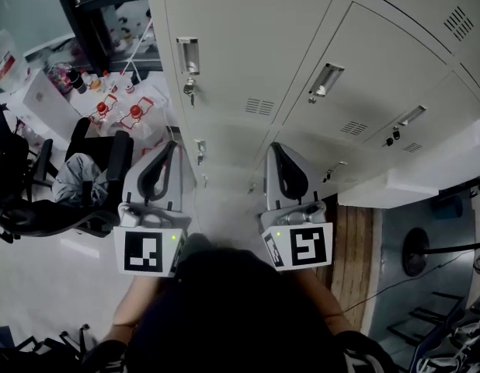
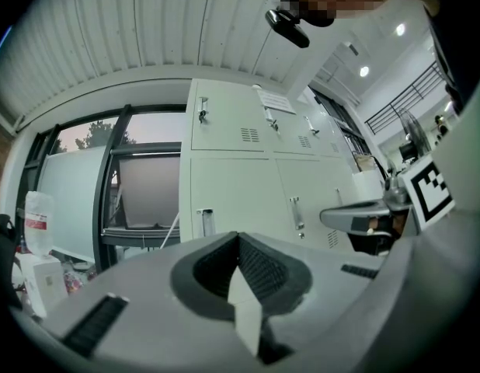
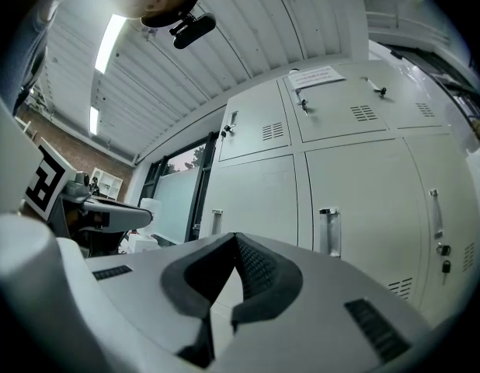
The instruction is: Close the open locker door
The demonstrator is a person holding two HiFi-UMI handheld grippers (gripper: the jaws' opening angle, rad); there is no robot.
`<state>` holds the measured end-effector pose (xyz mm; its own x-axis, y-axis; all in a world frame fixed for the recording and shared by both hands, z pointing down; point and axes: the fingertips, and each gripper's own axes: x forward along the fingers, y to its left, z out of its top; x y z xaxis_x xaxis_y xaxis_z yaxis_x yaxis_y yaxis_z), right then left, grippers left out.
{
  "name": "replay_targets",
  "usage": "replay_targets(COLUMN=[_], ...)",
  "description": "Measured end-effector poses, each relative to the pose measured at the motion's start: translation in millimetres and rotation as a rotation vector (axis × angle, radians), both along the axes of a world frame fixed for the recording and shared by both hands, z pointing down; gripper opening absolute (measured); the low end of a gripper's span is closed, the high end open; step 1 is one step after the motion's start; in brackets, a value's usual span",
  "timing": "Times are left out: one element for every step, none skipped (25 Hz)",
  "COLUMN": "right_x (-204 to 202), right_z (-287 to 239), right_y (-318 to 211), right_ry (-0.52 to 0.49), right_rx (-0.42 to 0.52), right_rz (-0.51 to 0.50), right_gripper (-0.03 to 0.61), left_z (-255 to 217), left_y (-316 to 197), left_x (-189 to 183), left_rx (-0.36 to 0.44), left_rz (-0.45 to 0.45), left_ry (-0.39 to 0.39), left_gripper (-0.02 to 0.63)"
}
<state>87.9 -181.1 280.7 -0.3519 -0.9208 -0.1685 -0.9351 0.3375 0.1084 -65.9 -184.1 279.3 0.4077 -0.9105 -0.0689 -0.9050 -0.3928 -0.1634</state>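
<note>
Head view cuts lockers (image 1: 255,53) off at top.

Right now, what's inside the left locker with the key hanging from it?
Its door is shut, so the inside is hidden. Only the outside shows: a metal handle, the key below it and vent slots.

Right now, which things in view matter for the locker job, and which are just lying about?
Job:
- lockers, every door in view looks shut
- door handles
- left gripper and right gripper, both shut with nothing between the jaws

Lying about:
- black chair
- red-capped bottles
- white box
</note>
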Motion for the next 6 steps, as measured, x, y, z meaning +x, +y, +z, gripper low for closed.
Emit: replay_targets(right_x=[0.9, 1.6, 1.8, 1.8, 1.6, 1.4], right_z=[0.5, 1.2, 2.0, 2.8, 3.3, 3.8], right_y=[-0.1, -0.2, -0.3, -0.3, -0.1, 0.0], right_ry=[-0.004, -0.007, -0.009, -0.010, -0.010, -0.009], right_rx=[0.001, 0.000, -0.001, -0.003, -0.005, -0.007], right_rz=[-0.001, -0.003, -0.005, -0.009, -0.012, -0.016], right_gripper=[0.015, 0.015, 0.016, 0.017, 0.017, 0.016], left_z=[0.6, 1.7, 2.9, 4.1, 5.2, 6.2], left_y=[0.4, 0.7, 1.2, 1.8, 2.4, 3.1], left_x=[1.9, 3.9, 5.6, 7.0, 8.3, 9.4], left_rx=[-0.003, -0.006, -0.008, -0.012, -0.015, -0.019], left_rz=[-0.002, -0.003, -0.004, -0.004, -0.004, -0.004], left_ry=[-0.003, -0.005, -0.007, -0.007, -0.007, -0.007], left_gripper=[0.000, 0.000, 0.000, 0.000, 0.000, 0.000])
